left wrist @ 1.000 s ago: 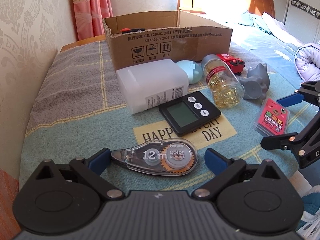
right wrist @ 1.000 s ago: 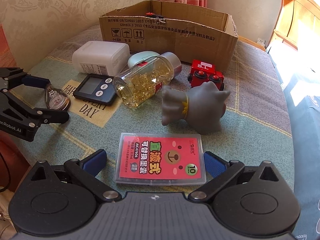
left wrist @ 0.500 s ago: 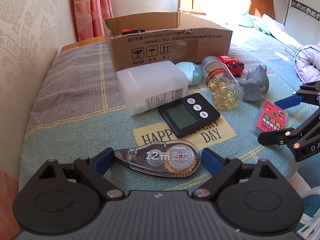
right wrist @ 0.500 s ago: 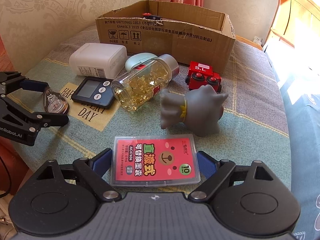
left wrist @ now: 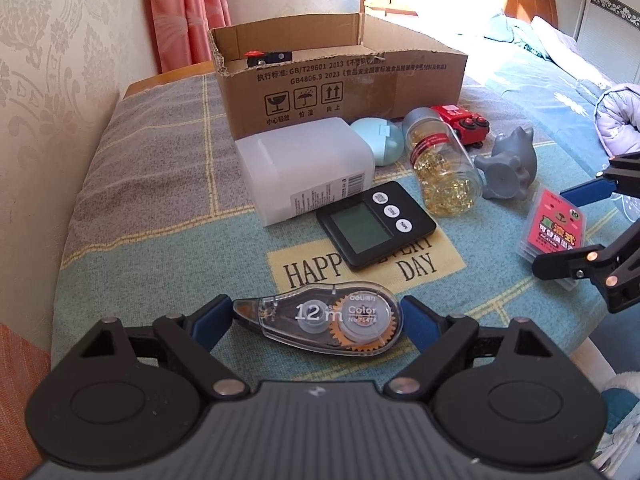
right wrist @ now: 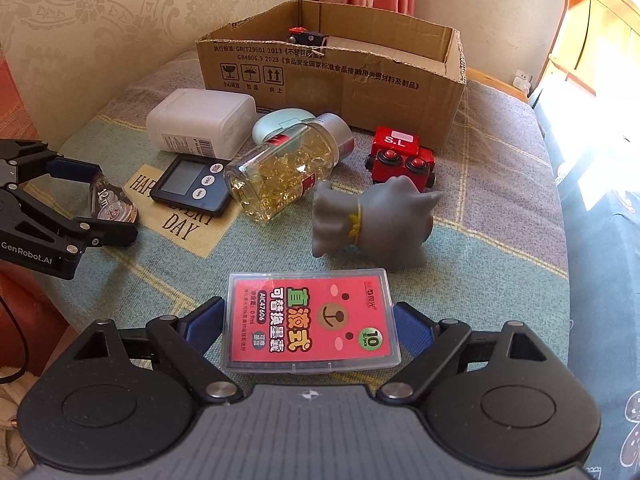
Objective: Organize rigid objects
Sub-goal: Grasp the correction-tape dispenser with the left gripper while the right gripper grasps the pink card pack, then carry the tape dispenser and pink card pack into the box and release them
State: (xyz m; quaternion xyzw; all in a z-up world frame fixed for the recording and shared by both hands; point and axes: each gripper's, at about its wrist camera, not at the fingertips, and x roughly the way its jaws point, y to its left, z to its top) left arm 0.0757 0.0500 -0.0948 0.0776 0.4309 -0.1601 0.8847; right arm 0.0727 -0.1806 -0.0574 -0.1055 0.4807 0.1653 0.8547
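My left gripper [left wrist: 316,322] is shut on a clear correction tape dispenser [left wrist: 320,322] marked 12 m, at the table's near edge; it also shows in the right wrist view [right wrist: 108,206]. My right gripper [right wrist: 308,322] is shut on a flat clear case with a red label [right wrist: 310,318], its blue pads against both short sides; the case shows in the left wrist view [left wrist: 554,232]. An open cardboard box [left wrist: 340,84] stands at the back of the table, with a small red and black item [left wrist: 264,57] inside.
On the patterned cloth lie a white plastic box [left wrist: 308,168], a black digital timer [left wrist: 374,224], a pale blue round case [left wrist: 378,140], a jar of golden capsules [left wrist: 444,168], a red toy car [right wrist: 400,158] and a grey rubber figure [right wrist: 372,222]. A bed is at right.
Both grippers have closed in: the left fingers now touch the tape dispenser's ends and the right fingers press the red case. The tape dispenser and the case shifted slightly.
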